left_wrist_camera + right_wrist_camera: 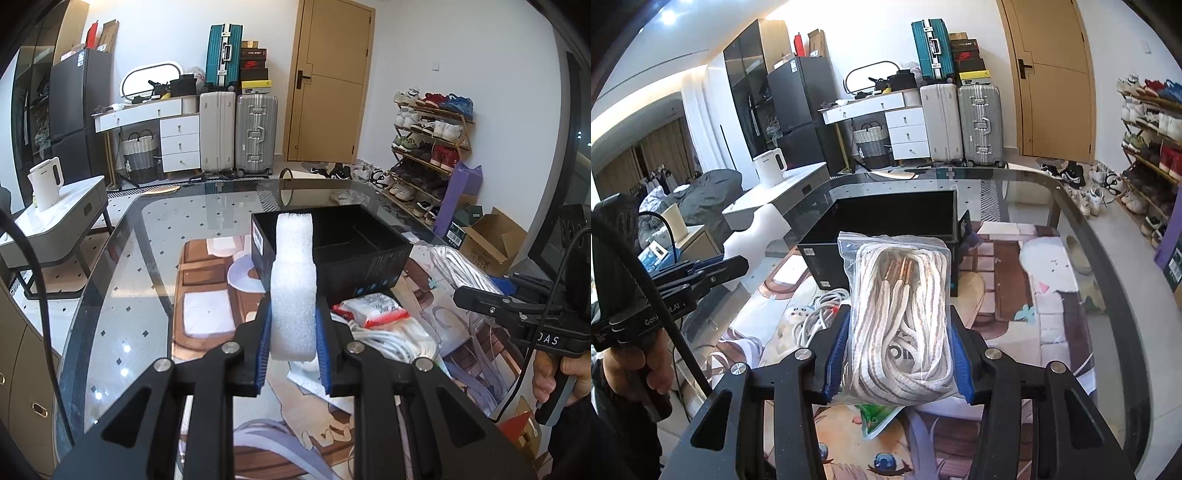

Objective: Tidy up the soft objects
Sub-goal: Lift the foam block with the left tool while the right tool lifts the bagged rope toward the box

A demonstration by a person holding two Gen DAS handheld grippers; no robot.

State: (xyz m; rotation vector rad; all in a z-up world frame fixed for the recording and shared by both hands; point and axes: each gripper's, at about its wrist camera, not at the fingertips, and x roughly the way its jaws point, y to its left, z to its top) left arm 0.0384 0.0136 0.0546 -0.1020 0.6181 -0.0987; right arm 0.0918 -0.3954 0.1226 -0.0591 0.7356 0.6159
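Left wrist view: the left gripper [293, 334] was clenched on a white foam piece [293, 291], blue pads pressing its lower sides; the foam stood upright and tall, its top rising in front of the black box [373, 258]; the box sat open on the glass table [122, 258], just beyond the foam, a divider visible inside; near right of the jaws lay a coil of white cord [391, 341] with a red-and-white packet [373, 310] on it; far right, the right gripper [480, 301] showed from the side with a person's hand [565, 380] on its handle.

Right wrist view: the right gripper [897, 350] was grasping a clear bag of striped rope [903, 314], pads closed on both flanks, the bag raised off the table; the black box [879, 229] stood directly behind it; a green packet [877, 419] lay beneath; the left gripper [713, 271] and the foam [753, 240] showed at far left.

Risks, as judged: the foam was held low and could bend or swing against the box wall; the slick bag could slide through the pads under its weight; both loads heading for one box could collide at the rim.
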